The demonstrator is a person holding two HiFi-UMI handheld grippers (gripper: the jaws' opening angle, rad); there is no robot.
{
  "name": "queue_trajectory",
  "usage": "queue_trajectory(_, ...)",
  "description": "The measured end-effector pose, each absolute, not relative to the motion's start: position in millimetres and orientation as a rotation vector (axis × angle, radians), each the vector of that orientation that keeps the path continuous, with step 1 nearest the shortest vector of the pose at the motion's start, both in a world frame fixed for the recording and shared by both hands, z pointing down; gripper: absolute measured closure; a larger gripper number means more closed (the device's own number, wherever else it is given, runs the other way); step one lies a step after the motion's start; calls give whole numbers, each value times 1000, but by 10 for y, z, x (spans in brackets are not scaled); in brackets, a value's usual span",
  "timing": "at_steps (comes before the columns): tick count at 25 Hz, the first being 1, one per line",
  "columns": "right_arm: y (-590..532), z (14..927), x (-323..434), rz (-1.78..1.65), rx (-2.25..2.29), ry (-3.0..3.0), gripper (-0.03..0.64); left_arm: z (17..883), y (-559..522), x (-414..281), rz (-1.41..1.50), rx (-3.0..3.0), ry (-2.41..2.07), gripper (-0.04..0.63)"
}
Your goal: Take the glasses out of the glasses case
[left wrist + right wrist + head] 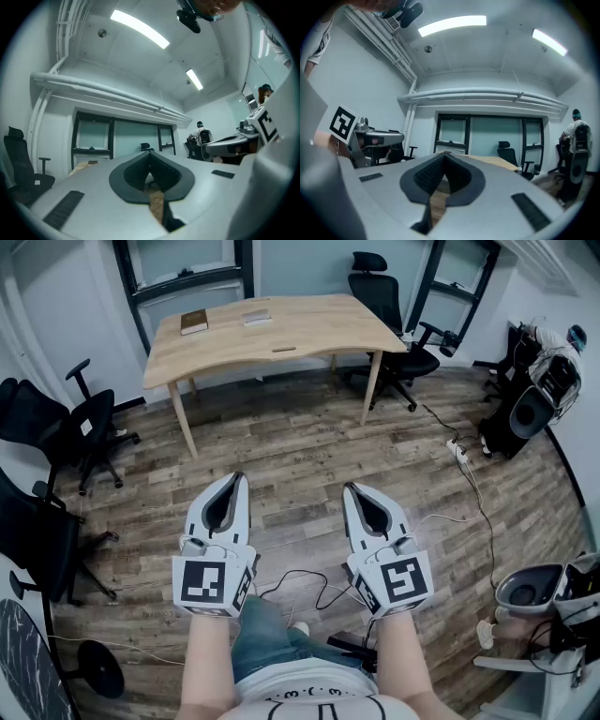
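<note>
Left gripper and right gripper both clenched on nothing, side by side above the wood floor, brown case on the far wooden table, well apart from both grippers' fingers

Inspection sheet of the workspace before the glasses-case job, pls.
Surface: wooden table, across the floor from both grippers.
Job's things: brown flat item on the table, possibly the case; too small to confirm. Glasses: nothing seen.
Clutter: grey flat item beside it.
Grippers: left gripper and right gripper, fingers together, empty, held over the floor.
Cables: power strip on the floor; black cable below the grippers.
Surroundings: black office chairs around the table; a person standing at the room's side.
</note>
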State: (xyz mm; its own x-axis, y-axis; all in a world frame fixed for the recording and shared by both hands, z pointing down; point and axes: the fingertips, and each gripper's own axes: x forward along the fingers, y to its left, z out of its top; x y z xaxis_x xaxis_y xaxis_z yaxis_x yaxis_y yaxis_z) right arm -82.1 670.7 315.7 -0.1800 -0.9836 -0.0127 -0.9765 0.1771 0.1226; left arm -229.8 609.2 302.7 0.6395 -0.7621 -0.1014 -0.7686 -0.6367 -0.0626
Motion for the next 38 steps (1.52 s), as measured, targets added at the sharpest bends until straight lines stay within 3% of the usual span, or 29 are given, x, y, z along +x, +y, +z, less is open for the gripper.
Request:
queue_trajectory(10,5918,3197,-622,-167,1958,-2364,609,3046,5301,-2081,121,-2741,1278,580)
queue_trajectory(25,2921,3121,-654,-206,1918,-2381,607,3062,2296,-1993,149,-2773,1289,580)
queue_trajectory(38,1340,3175,-493,-204,1841,-2409,607,3255,858,-1898,169,-2846,1353,578)
